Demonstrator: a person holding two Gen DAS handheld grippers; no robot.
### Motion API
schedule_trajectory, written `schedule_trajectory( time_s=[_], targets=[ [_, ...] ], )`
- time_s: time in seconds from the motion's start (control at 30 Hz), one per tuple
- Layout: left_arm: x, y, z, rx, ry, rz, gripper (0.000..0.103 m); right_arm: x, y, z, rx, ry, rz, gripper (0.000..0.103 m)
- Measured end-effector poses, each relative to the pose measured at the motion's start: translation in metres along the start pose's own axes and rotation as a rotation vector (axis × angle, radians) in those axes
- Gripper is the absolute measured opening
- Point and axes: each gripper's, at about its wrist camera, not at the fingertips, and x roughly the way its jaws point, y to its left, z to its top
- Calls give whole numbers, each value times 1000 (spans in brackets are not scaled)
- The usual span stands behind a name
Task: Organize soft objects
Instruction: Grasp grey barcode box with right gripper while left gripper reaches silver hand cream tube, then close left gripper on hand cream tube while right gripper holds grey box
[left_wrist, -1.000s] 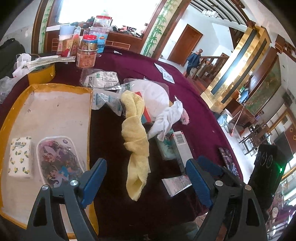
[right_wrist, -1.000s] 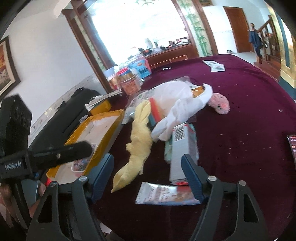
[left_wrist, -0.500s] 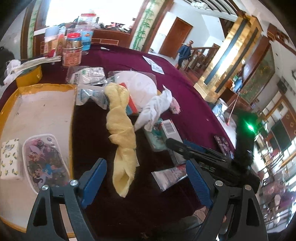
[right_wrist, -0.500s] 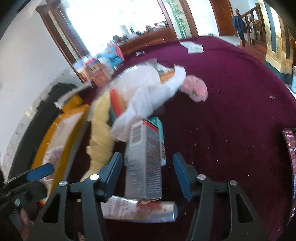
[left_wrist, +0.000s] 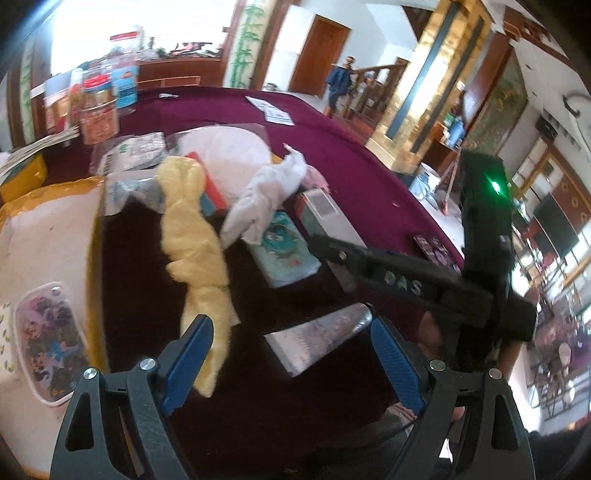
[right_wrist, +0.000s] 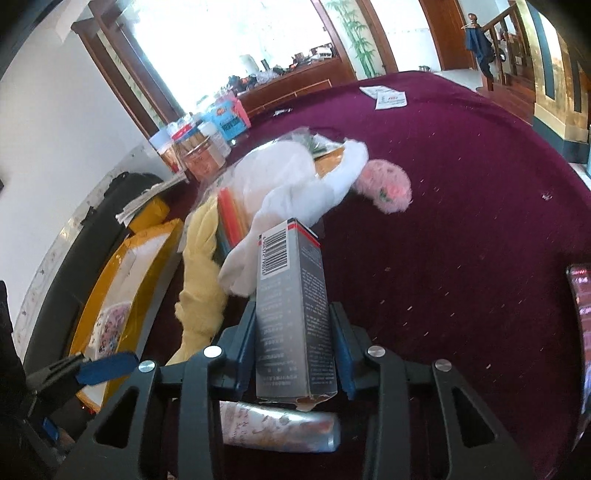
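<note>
Gripping one grey box (right_wrist: 295, 314), right tongs (right_wrist: 293, 347) clamp; left tongs (left_wrist: 291, 354) gape beside one yellow towel (left_wrist: 195, 236).

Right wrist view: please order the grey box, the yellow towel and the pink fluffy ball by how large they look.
1. grey box, largest, but it sits in the right claw nearest the camera, so this may mislead.
2. yellow towel.
3. pink fluffy ball, smallest and farthest.

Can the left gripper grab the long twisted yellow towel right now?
Probably yes. The left gripper is open and empty, and the long twisted yellow towel lies on the dark red tablecloth by its left finger, uncovered at that end.
</note>
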Motion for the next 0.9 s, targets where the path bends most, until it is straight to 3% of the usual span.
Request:
schedule_trajectory(
  time_s=[0.4, 0.53, 0.73, 0.8, 0.9],
  targets=[
    [47, -31, 4, 163, 133, -41, 90, 4, -34, 9, 50, 1, -55, 36],
    [65, -39, 0, 210, 190, -29, 90, 1, -39, 8, 70, -7, -35, 36],
    [72, -52, -4, 301, 203, 3, 89, -1, -39, 7, 78, -17, -12, 36],
    [73, -55, -6, 325, 197, 23, 88, -3, -41, 6, 83, -26, -8, 36],
    [69, -55, -7, 345, 176, 61, 72, -3, -43, 6, 95, -31, 4, 36]
  ],
)
